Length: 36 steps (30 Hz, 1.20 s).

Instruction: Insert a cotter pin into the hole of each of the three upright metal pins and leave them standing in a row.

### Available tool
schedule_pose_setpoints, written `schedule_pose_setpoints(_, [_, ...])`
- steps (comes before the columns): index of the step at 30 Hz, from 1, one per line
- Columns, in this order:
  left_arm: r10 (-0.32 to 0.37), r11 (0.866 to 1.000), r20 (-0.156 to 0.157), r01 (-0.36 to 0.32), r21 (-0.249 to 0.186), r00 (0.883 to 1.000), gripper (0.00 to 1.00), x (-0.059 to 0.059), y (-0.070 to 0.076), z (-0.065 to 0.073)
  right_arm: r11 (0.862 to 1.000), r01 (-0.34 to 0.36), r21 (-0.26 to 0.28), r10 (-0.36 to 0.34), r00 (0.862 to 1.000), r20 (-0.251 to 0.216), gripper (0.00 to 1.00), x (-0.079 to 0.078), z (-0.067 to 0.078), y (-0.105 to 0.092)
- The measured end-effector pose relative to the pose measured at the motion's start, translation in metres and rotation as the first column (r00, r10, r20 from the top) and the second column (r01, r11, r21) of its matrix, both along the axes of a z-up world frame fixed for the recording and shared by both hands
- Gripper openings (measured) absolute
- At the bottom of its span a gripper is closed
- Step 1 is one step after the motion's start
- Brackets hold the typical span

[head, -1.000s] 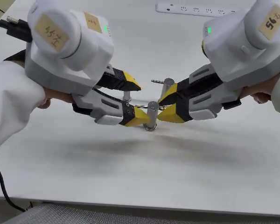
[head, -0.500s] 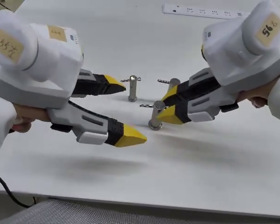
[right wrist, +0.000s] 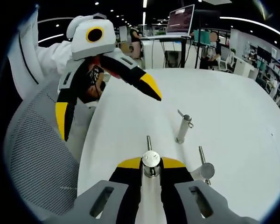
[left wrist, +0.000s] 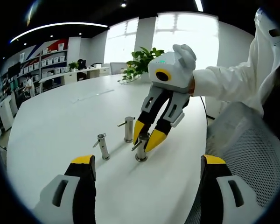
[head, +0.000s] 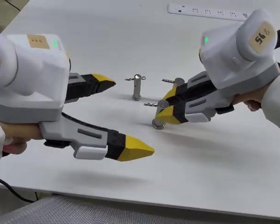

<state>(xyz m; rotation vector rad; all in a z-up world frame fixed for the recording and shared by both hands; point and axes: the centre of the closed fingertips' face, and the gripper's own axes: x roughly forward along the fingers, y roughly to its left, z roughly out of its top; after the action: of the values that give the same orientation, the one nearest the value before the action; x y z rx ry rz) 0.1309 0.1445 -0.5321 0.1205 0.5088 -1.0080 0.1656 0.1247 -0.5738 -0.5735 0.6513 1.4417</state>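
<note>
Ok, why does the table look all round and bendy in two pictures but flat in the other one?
Left gripper view: a fisheye lens bends the white table into a curve, and the windows glare white. Right gripper view: same bending; the metal pin held by the right gripper looms big. Head view: no bending, just soft shadows on the table.

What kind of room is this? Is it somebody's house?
Probably not a house. It looks like a big open office or workshop: a long white table, shelves of storage bins along the wall, a computer monitor on a desk further back, and long ceiling lights.
</note>
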Motion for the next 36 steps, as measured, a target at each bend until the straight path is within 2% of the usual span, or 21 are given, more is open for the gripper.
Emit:
schedule_pose_setpoints(6, [0.013, 1.0, -0.021, -0.013, -0.012, 1.0, 0.97, -0.006, 0.001, -0.001, 1.0, -0.009, 0.012, 0.008, 1.0, 0.013, 0.09, 0.0, 0.0, 0.0])
schedule_pose_setpoints(8, [0.013, 1.0, -0.03, -0.013, -0.01, 0.999, 0.97, -0.009, 0.001, -0.002, 1.0, -0.003, 0.008, 0.003, 1.0, -0.002, 0.08, -0.002, 0.0, 0.0])
schedule_pose_setpoints(10, [0.014, 1.0, -0.034, -0.014, -0.004, 0.999, 0.97, -0.01, 0.002, -0.004, 1.0, -0.02, 0.004, 0.02, 0.999, 0.026, 0.08, -0.002, 0.0, 0.0])
schedule_pose_setpoints(12, [0.013, 1.0, -0.041, -0.013, 0.007, 0.999, 0.97, -0.012, 0.002, -0.006, 1.0, 0.003, 0.006, -0.003, 1.0, 0.014, 0.08, -0.002, 0.0, -0.001])
schedule_pose_setpoints(16, [0.009, 1.0, -0.037, -0.008, 0.025, 0.999, 0.97, -0.013, 0.004, -0.008, 1.0, -0.005, -0.004, 0.006, 0.999, 0.051, 0.07, -0.003, 0.003, -0.006])
schedule_pose_setpoints(19, [0.011, 1.0, -0.035, -0.01, 0.016, 0.999, 0.97, -0.013, 0.003, -0.006, 1.0, 0.005, 0.021, -0.006, 0.998, 0.065, 0.07, -0.001, 0.011, -0.012])
schedule_pose_setpoints(25, [0.014, 1.0, -0.033, -0.013, 0.021, 0.999, 0.97, -0.014, 0.003, -0.004, 0.999, -0.001, 0.044, -0.002, 0.997, 0.078, 0.07, 0.001, 0.021, -0.038])
schedule_pose_setpoints(32, [0.018, 0.999, -0.041, -0.017, 0.032, 0.999, 0.97, -0.017, 0.005, -0.006, 1.0, -0.005, 0.008, 0.004, 0.995, 0.096, 0.08, 0.013, 0.019, -0.076])
schedule_pose_setpoints(36, [0.025, 0.999, -0.043, -0.023, 0.039, 0.999, 0.97, -0.018, 0.007, -0.005, 1.0, 0.025, -0.004, -0.025, 0.995, 0.092, 0.08, 0.024, 0.018, -0.092])
